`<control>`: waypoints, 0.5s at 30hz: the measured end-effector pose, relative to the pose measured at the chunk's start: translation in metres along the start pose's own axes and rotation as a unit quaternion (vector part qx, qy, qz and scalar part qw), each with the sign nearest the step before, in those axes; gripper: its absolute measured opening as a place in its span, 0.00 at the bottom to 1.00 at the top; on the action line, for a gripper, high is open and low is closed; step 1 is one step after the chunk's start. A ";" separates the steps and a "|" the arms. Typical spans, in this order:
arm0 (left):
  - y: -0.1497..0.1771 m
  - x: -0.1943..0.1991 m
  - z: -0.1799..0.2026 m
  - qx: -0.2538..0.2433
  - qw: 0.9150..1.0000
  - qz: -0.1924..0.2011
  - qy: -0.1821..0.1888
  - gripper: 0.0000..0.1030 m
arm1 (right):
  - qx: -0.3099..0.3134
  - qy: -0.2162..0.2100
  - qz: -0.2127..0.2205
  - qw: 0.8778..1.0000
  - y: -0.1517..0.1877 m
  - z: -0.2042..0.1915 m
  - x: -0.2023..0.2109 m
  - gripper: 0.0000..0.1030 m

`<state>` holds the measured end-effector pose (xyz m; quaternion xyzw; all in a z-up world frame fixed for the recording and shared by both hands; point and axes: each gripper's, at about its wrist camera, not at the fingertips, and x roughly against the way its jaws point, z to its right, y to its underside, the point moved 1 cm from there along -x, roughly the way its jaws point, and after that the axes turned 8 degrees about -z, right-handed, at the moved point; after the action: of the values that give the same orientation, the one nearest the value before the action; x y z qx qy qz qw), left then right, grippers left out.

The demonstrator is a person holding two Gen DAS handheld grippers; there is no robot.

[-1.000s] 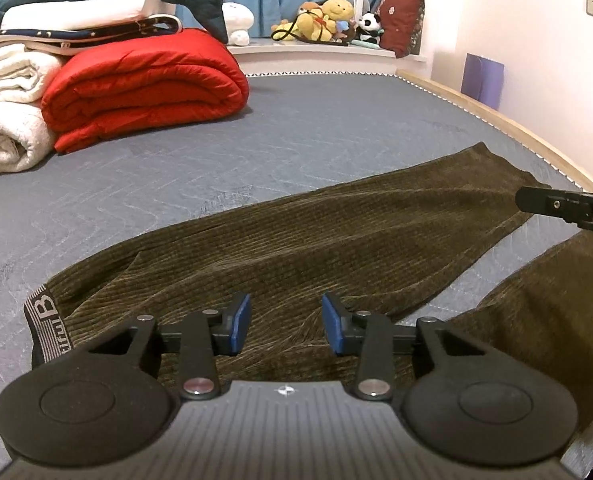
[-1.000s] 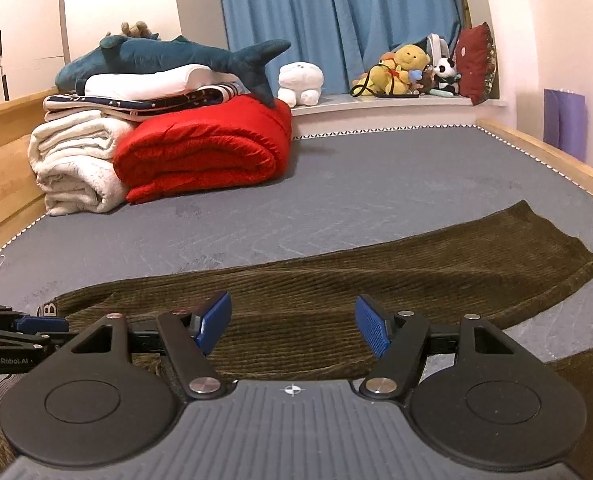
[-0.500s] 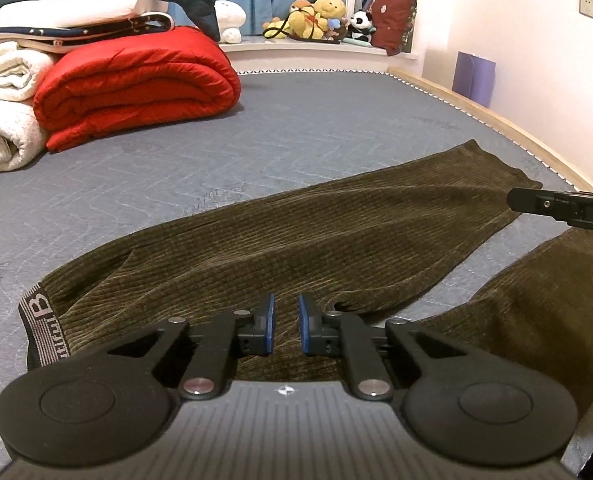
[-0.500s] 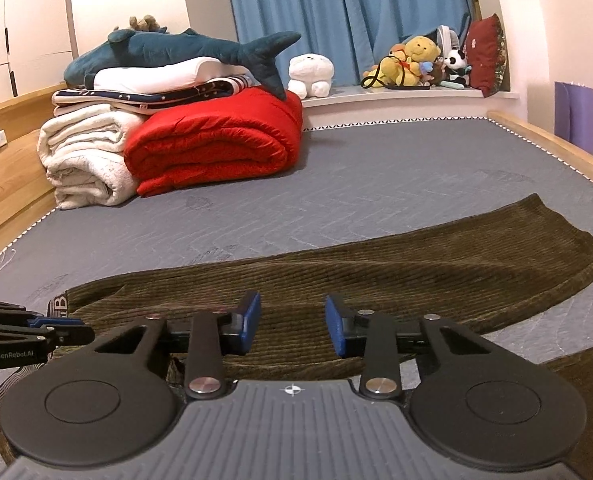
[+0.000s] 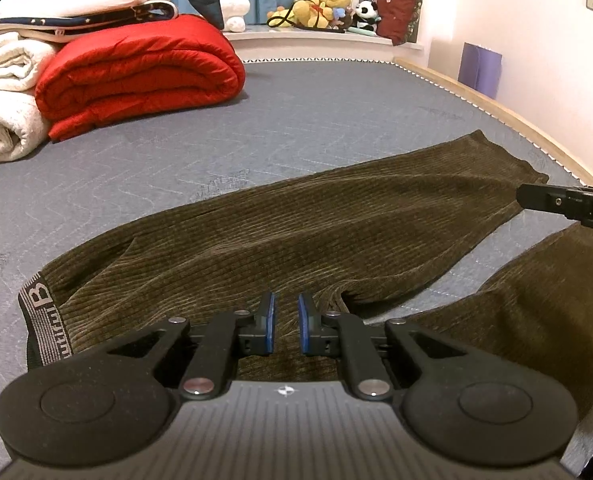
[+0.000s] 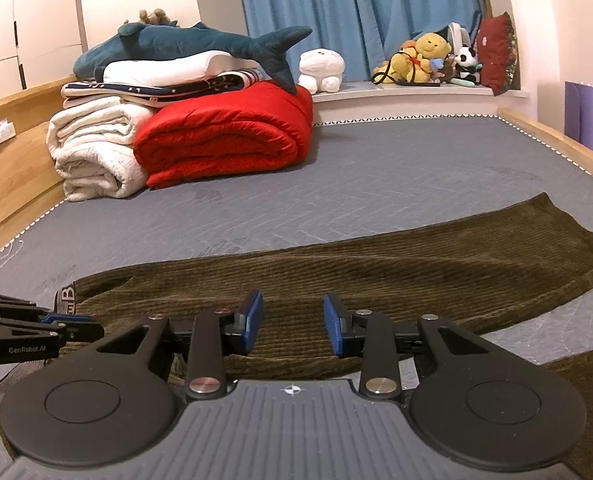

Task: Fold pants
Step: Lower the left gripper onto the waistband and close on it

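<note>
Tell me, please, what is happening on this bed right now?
A person with a handheld gripper in each hand is about to fold olive corduroy pants spread flat on the grey mattress. The left gripper sits low over the crotch area with its jaws narrowed to a small gap, no cloth visibly pinched. The right gripper hovers open over the upper leg. Both legs lie unfolded, so no fold has been made.

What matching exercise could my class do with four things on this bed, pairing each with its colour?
Things:
1. pants
2. rolled quilt
3. plush shark
4. curtain

Colours:
A. red
B. light blue
C. olive brown
D. dark teal

Pairs: 1-C, 2-A, 3-D, 4-B
</note>
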<state>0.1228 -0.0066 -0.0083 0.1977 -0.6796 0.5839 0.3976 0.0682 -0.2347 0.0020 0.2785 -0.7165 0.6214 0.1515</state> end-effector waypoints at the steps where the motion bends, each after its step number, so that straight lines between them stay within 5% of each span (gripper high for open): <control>1: -0.001 0.000 -0.001 0.001 1.000 0.000 0.000 0.13 | 0.001 0.000 0.000 1.000 0.000 0.000 0.000 0.35; 6: 0.000 -0.003 -0.004 0.011 1.000 -0.003 -0.006 0.13 | 0.002 0.005 0.005 1.000 -0.001 -0.001 0.000 0.34; 8: 0.000 -0.005 -0.013 0.026 1.000 -0.011 -0.005 0.13 | 0.001 0.014 0.012 1.000 -0.001 0.000 0.000 0.25; 15: -0.013 -0.012 -0.079 0.153 0.988 -0.033 -0.007 0.12 | -0.044 0.024 0.020 0.999 -0.013 0.007 -0.005 0.16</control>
<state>0.1637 0.0629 -0.0088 0.2829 -0.5779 0.6664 0.3768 0.0803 -0.2411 0.0084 0.2426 -0.7447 0.5985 0.1685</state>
